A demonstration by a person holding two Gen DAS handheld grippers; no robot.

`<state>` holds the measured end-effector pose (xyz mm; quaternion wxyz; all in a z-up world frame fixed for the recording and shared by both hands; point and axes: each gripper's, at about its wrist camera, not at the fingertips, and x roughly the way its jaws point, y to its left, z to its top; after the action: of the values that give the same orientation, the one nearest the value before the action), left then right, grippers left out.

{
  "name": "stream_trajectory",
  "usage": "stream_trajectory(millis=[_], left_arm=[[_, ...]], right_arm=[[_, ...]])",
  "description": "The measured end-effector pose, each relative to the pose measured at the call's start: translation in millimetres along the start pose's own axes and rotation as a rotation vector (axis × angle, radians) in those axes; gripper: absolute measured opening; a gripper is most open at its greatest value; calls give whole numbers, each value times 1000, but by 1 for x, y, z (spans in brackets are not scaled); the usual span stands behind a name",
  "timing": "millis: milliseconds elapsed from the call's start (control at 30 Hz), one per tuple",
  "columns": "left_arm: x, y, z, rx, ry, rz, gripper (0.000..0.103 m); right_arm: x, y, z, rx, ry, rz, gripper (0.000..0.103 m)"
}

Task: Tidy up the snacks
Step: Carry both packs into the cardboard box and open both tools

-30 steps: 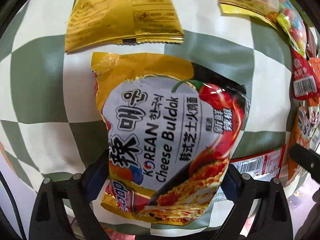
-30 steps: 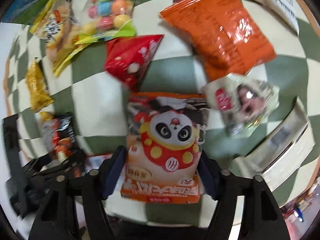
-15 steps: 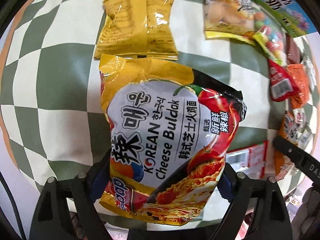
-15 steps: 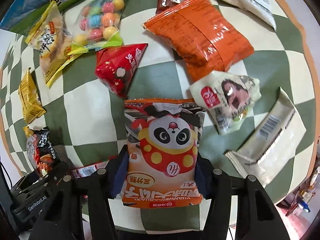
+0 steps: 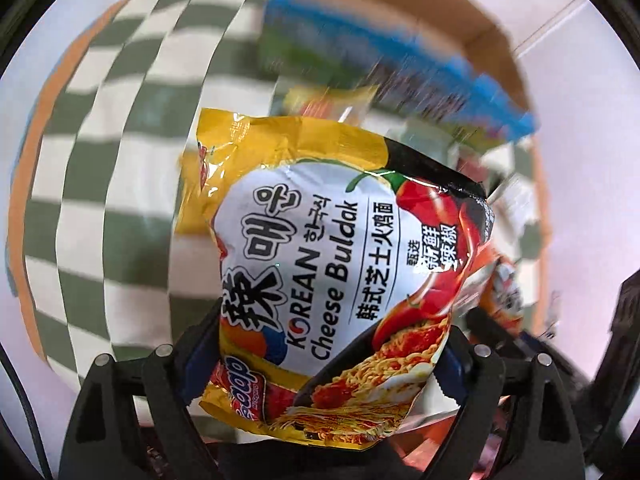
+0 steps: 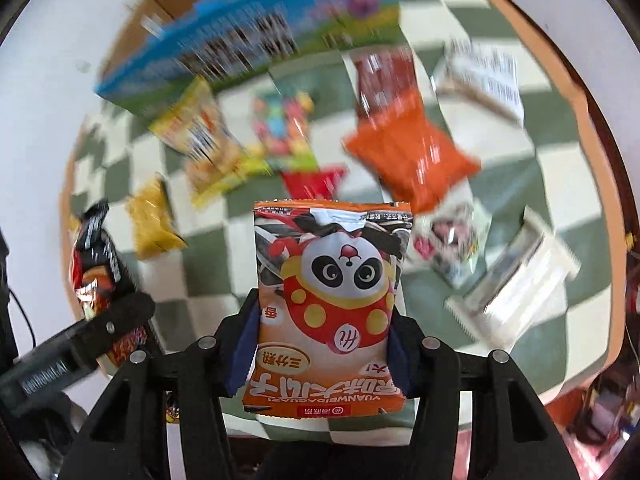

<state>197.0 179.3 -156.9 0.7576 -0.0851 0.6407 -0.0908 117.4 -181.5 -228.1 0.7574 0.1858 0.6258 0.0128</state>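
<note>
The left gripper (image 5: 324, 364) is clamped on a noodle packet (image 5: 332, 276), its blue pads pressing the packet's lower sides; its jaws have just been closing, with the packet between them. The packet hangs clear above the checked table (image 5: 120, 128). Beyond it, blurred, are a cardboard box (image 5: 404, 12) with a blue printed side and some snack bags.

The right gripper (image 6: 322, 352) grips a panda packet (image 6: 330, 304) by both side edges, its jaws having just closed further around it. This packet too is off the table (image 6: 192, 272). Behind it lie, blurred, an orange bag (image 6: 412, 156), a red bag (image 6: 314, 182), a candy bag (image 6: 284, 132), two yellow bags, a white wrapper (image 6: 516, 280) and the box (image 6: 248, 36) at the far edge. The left gripper and its packet show at lower left.
</note>
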Motion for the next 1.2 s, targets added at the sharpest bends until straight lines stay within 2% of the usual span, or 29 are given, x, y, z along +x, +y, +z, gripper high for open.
stream_trajectory(millis=[100, 167, 233, 333, 400, 533, 667, 833, 900, 967, 1000, 1200], left_arm=[[-36, -15, 27, -1, -37, -59, 89], [-47, -15, 21, 7, -62, -86, 89], [-47, -17, 20, 18, -82, -92, 89], [-42, -15, 29, 34, -97, -74, 89], [-22, -14, 36, 34, -84, -46, 89], [14, -21, 90, 44, -45, -7, 89], [51, -14, 124, 1, 1, 20, 89], [88, -11, 149, 13, 57, 65, 89], [99, -10, 154, 24, 62, 77, 91], [109, -9, 157, 28, 78, 77, 101], [113, -8, 158, 26, 80, 76, 102], [119, -5, 147, 35, 57, 102, 102]], right_arm=[[-37, 13, 36, -38, -63, 53, 57], [-55, 27, 72, -62, -103, 84, 57], [-64, 37, 114, -87, -132, 109, 57], [-51, 63, 184, -120, -171, 119, 57], [-48, 68, 219, -145, -191, 106, 57], [-19, 80, 294, -171, -178, 90, 57], [10, 91, 343, -206, -156, 71, 57], [51, 98, 383, -237, -93, 74, 58], [70, 99, 393, -248, -65, 73, 63], [89, 94, 403, -256, -52, 68, 97], [93, 93, 405, -257, -45, 68, 100], [102, 84, 400, -267, -33, 55, 100]])
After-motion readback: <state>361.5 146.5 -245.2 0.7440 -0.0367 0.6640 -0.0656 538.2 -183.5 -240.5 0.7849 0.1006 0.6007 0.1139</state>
